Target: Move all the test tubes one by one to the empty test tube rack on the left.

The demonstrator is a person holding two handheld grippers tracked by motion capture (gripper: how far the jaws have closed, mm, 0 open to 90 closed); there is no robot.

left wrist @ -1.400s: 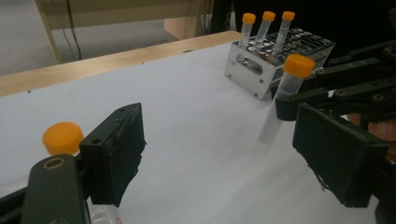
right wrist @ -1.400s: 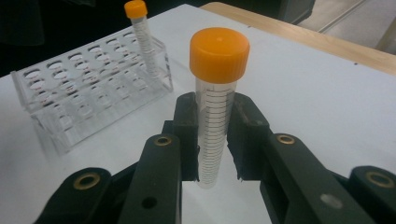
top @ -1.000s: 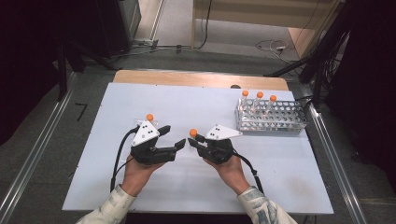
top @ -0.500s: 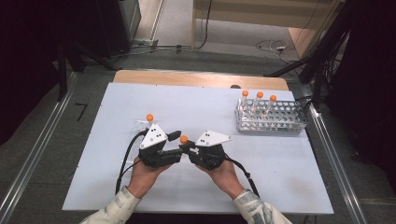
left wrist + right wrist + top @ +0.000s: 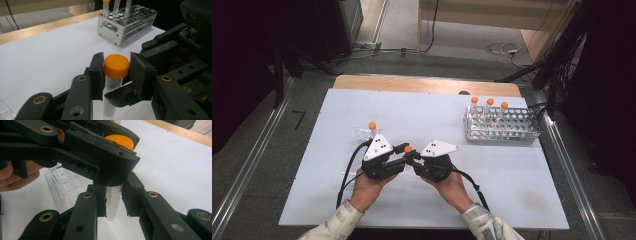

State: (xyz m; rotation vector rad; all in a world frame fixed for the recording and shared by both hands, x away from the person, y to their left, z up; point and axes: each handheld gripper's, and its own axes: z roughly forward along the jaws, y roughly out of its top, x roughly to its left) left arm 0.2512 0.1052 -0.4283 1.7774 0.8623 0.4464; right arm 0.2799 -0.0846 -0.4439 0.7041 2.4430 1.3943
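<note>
Both forearms are brought in low, hands close together. The left tool (image 5: 399, 156) and right tool (image 5: 414, 159) are pointed inward, tips nearly meeting. Left jaws are set around a tube's cap, right jaws around its body, both closed on it.

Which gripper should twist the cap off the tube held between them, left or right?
Left, probably. The left gripper has its jaws around the orange cap, while the right gripper clamps the tube body below, suited to steadying it.
</note>
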